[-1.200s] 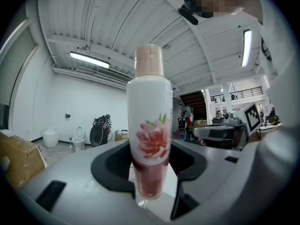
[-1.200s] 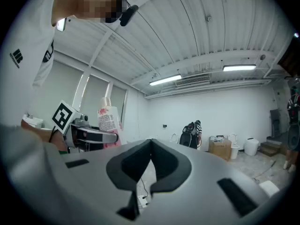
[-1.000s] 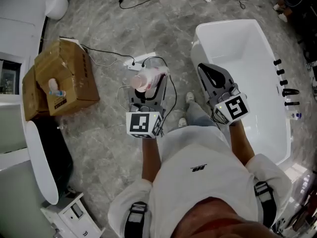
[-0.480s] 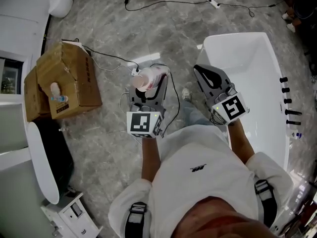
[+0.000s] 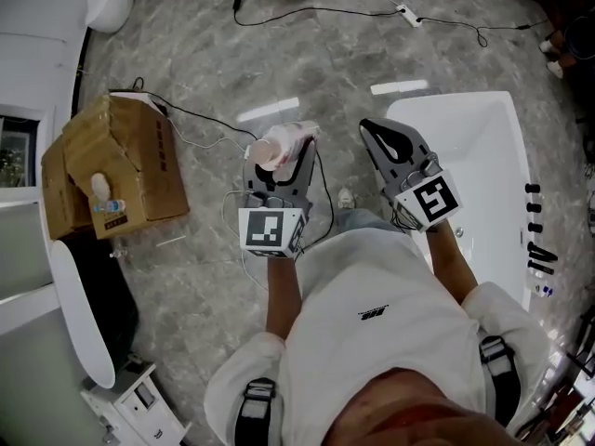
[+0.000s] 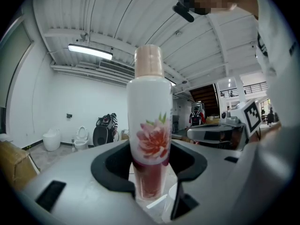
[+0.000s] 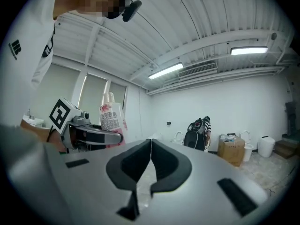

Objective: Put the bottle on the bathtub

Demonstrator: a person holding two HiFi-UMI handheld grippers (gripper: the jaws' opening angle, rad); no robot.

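Observation:
My left gripper (image 5: pixel 283 159) is shut on a white bottle (image 5: pixel 277 147) with a pink flower print and a beige cap. In the left gripper view the bottle (image 6: pixel 150 125) stands upright between the jaws of the left gripper (image 6: pixel 151 184), which clamp its lower body. My right gripper (image 5: pixel 386 137) is shut with nothing in it; in its own view the right gripper (image 7: pixel 150 149) has its pads touching. From there the bottle (image 7: pixel 111 118) shows to the left. The white bathtub (image 5: pixel 414 111) lies on the floor at the right, under and beyond the right gripper.
A brown cardboard box (image 5: pixel 116 161) with a small bottle (image 5: pixel 104 193) on it stands at the left. Cables (image 5: pixel 214 119) and a power strip (image 5: pixel 406 14) run over the grey marble floor. Black taps (image 5: pixel 535 221) line the tub's right rim. Toilets (image 6: pixel 80 137) stand far off.
In the head view the bathtub has slid down and to the right as the person moves across the floor. Both grippers keep their pose in front of the body, with the bottle held the same way.

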